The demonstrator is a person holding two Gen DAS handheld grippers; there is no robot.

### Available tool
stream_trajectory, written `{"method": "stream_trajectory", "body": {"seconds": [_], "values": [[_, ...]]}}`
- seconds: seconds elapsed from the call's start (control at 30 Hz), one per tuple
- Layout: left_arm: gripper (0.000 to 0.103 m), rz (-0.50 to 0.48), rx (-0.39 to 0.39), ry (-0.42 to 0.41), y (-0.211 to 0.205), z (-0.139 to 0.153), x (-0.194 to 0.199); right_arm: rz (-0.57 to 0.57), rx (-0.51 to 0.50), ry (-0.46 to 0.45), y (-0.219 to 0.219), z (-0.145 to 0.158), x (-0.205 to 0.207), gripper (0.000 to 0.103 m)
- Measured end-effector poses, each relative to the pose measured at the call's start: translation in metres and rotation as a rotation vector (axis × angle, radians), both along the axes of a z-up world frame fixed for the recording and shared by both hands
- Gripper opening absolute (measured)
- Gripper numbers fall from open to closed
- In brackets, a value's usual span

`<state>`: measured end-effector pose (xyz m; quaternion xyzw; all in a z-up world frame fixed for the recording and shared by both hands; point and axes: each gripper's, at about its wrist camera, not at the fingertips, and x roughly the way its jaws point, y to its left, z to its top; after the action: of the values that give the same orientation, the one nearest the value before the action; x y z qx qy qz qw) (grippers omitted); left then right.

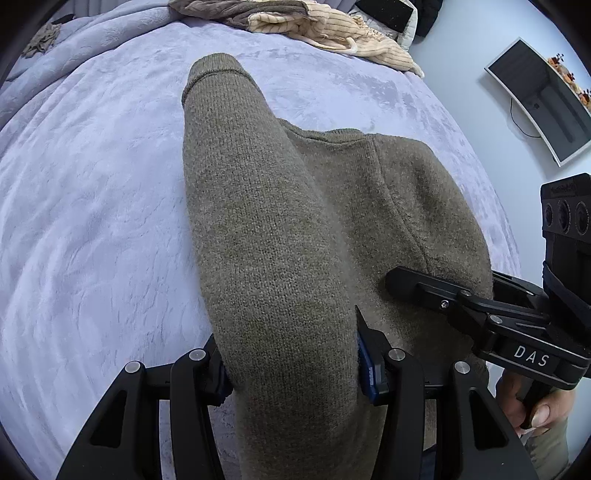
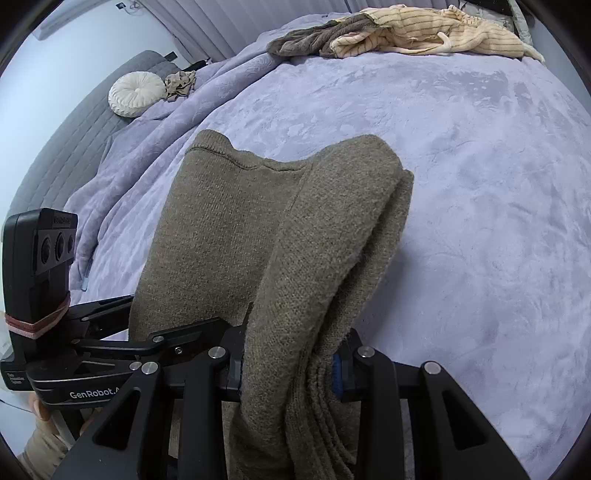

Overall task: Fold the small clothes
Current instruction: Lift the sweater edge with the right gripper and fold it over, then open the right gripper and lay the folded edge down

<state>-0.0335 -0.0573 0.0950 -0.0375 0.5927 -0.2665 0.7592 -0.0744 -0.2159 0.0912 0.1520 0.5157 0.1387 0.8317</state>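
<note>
— Why does she grip that olive-brown knitted wool sweater with both tools at once?

— To keep the near edge taut, I'd judge. The left black two-finger gripper is closed around a thick roll of the knit, its blue-padded fingers pressing in from either side. The right black two-finger gripper is clamped on a bunch of several layers at the sweater's other near corner. The two stand close beside each other, so whatever she lifts comes up level.

— And where is the sweater lying?

— On the lavender plush blanket covering the bed, far end resting on it, near end raised into the grippers. It looks already doubled lengthwise: from the right wrist view you see stacked edges at the fold, and a stitched hem across the far end.

— A stiff thing?

— No. Coarse, fuzzy knit, thick enough to hold a rounded hump instead of a crease. It will likely spring open a little when let go. The blanket is soft and crushed-looking, so it should grip the wool rather than let it slide.

— The rest?

— A cream ribbed garment with thin dark stripes and a grey-brown soft cloth lie heaped at the far edge, well apart. A round white pleated cushion sits by the headboard.
</note>
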Motion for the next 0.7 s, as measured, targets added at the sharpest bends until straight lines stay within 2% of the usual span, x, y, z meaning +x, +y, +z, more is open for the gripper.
{"method": "stream_trajectory", "body": {"seconds": [0.17, 0.23, 0.3, 0.37, 0.43, 0.53, 0.63, 0.7], "values": [[0.057, 0.017, -0.018, 0.020, 0.011, -0.015, -0.005, 0.009, 0.026, 0.021, -0.005, -0.015, 0.003, 0.035], [0.064, 0.024, -0.017, 0.018, 0.019, -0.017, -0.007, 0.011, 0.028, 0.025, -0.009, -0.021, 0.004, 0.035], [0.081, 0.036, 0.000, 0.013, 0.024, -0.019, -0.010, 0.008, 0.041, 0.036, -0.014, -0.028, 0.006, 0.037], [0.084, 0.051, 0.003, 0.011, 0.031, -0.019, -0.012, -0.016, 0.063, 0.059, -0.023, -0.033, 0.007, 0.045], [0.084, 0.063, -0.005, 0.017, 0.039, -0.016, -0.015, -0.048, 0.090, 0.066, -0.033, -0.032, 0.005, 0.046], [0.084, 0.076, 0.042, -0.044, 0.046, -0.002, -0.024, -0.078, 0.084, 0.033, -0.042, -0.019, -0.007, 0.047], [0.084, 0.080, 0.160, -0.165, 0.042, 0.015, -0.038, -0.076, -0.005, -0.052, -0.040, 0.006, -0.028, 0.047], [0.084, 0.080, 0.229, -0.227, 0.039, 0.022, -0.045, -0.020, -0.057, -0.125, -0.028, 0.023, -0.046, 0.047]]}}
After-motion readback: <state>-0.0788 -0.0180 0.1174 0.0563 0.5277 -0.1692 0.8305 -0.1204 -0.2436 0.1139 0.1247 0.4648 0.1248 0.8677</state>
